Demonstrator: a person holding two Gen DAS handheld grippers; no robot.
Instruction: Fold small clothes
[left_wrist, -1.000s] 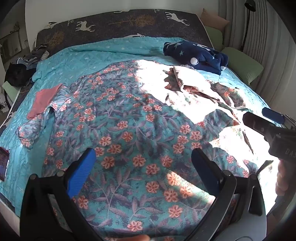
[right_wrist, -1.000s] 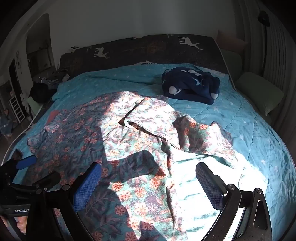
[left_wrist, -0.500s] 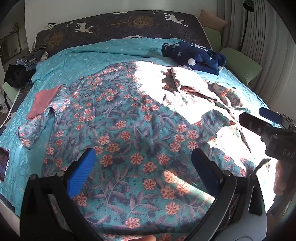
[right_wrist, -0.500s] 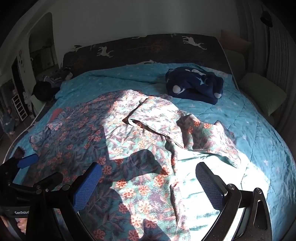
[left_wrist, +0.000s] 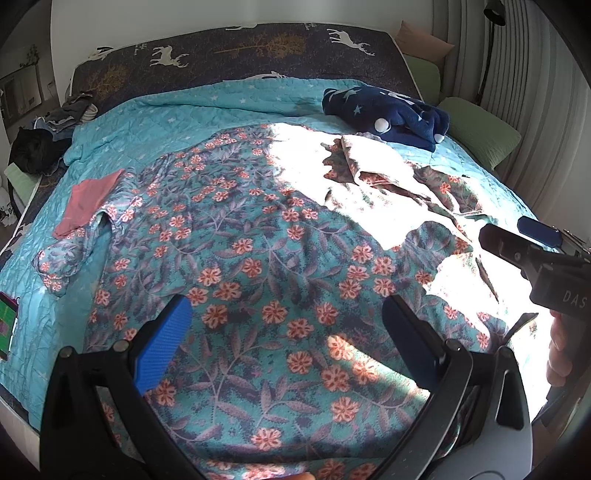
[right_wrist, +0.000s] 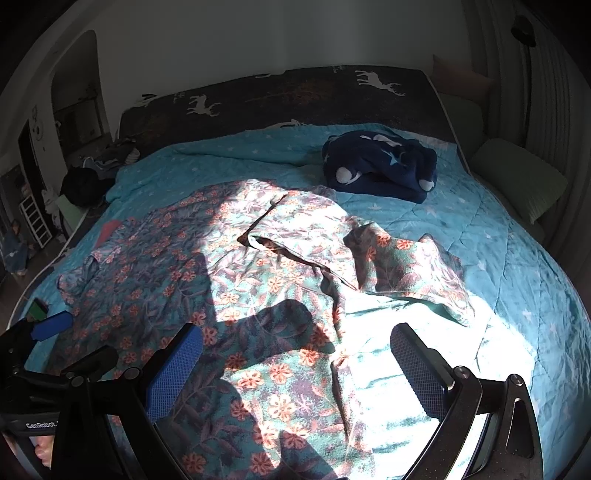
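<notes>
Left wrist view shows the floral garment (left_wrist: 258, 266) spread across the bed (left_wrist: 155, 122), one part bunched near the navy bundle (left_wrist: 388, 114). Both grippers, left (left_wrist: 284, 325) and right (right_wrist: 295, 362), hover above it, jaws apart and empty. Flatten the bunched part before folding; a pink cloth (left_wrist: 88, 199) touches its left edge.

Bed (left_wrist: 236, 107) (teal quilt) bears floral garment (left_wrist: 258, 258), navy bundle (left_wrist: 388, 114), pink cloth (left_wrist: 88, 199).
</notes>
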